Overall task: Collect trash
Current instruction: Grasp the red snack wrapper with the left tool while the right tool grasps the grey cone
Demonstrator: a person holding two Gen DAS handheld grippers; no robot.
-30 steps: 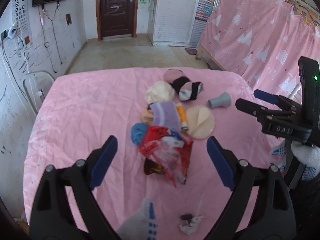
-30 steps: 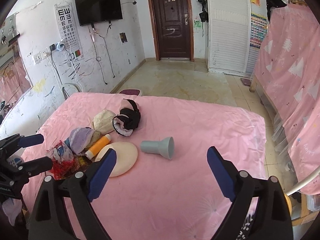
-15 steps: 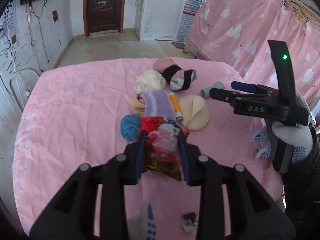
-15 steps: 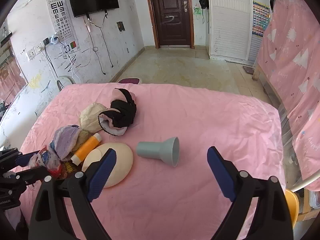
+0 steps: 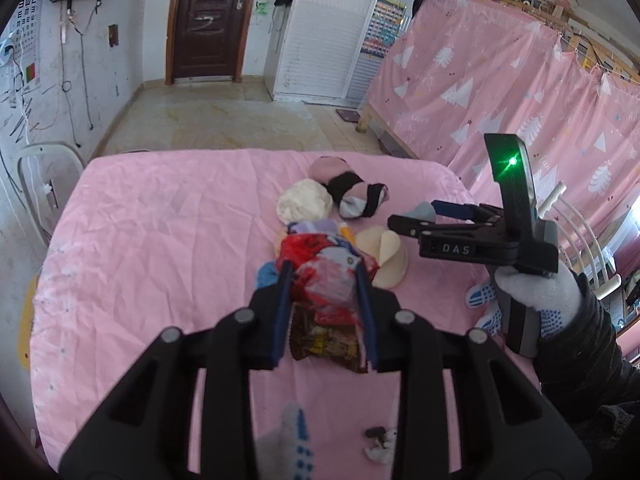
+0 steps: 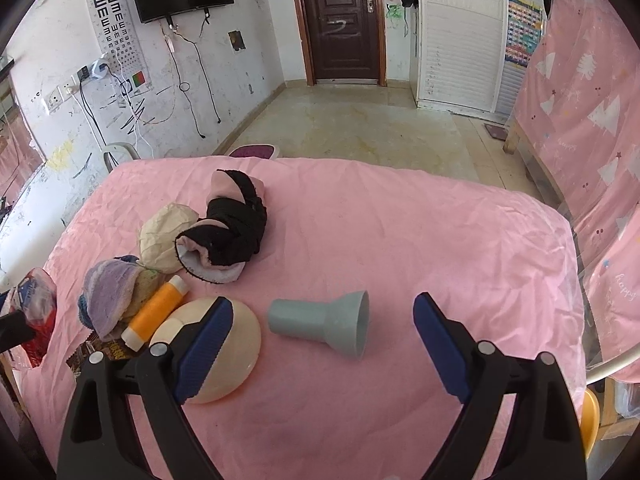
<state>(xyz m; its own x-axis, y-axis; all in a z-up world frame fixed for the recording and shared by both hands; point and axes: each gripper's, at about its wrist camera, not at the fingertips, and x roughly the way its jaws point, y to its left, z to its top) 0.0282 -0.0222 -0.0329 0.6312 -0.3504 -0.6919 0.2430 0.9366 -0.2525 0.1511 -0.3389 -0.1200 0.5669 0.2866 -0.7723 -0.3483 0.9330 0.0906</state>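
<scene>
My left gripper (image 5: 324, 280) is shut on a crumpled red and white plastic wrapper (image 5: 326, 280) and holds it just above the pink table (image 5: 160, 240). The wrapper also shows at the left edge of the right wrist view (image 6: 34, 312). A brown snack wrapper (image 5: 324, 342) lies under it. My right gripper (image 6: 320, 328) is open and empty, with a grey funnel-shaped cup (image 6: 324, 322) lying on its side between its fingers. A small white and dark scrap (image 5: 380, 446) lies near the table's front edge.
A pile sits mid-table: a cream disc (image 6: 224, 344), an orange bottle (image 6: 156, 312), a purple cloth (image 6: 112, 296), a cream cloth (image 6: 164, 236) and a black and pink garment (image 6: 232, 232). A pink curtain (image 5: 500, 100) hangs at the right. A white chair (image 5: 44, 184) stands at the left.
My left gripper closed on the red and white wrapper and lifted it slightly. My right gripper moved in over the grey cup and stayed open.
</scene>
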